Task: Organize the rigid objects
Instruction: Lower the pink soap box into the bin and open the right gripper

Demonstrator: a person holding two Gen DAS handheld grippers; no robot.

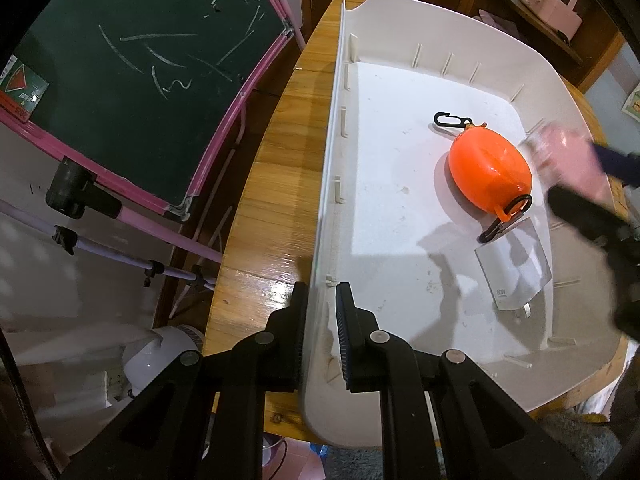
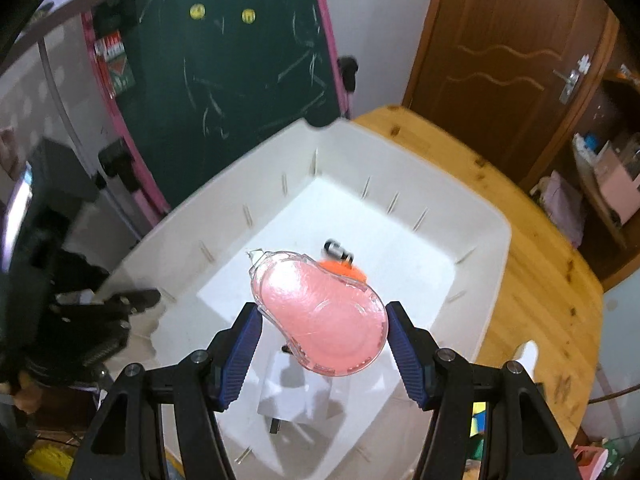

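My left gripper (image 1: 322,314) is shut on the near side wall of a white plastic bin (image 1: 400,12), one finger outside and one inside. On the bin floor lie an orange oval case (image 1: 490,172) with black clips at both ends and a white charger (image 1: 516,276). My right gripper (image 2: 323,312) is shut on a pink dispenser in a clear shell (image 2: 324,316), held above the bin (image 2: 440,176). From there the orange case (image 2: 344,268) is mostly hidden behind the dispenser, and the charger (image 2: 296,392) lies below it. In the left wrist view the right gripper (image 1: 580,208) is blurred at the bin's right side.
The bin stands on a wooden table (image 1: 272,184) with bare wood to its right (image 2: 540,280). A pink-framed chalkboard (image 1: 140,80) on a stand is close to the table's left edge. A brown door (image 2: 512,60) and a cluttered shelf (image 2: 608,184) lie beyond.
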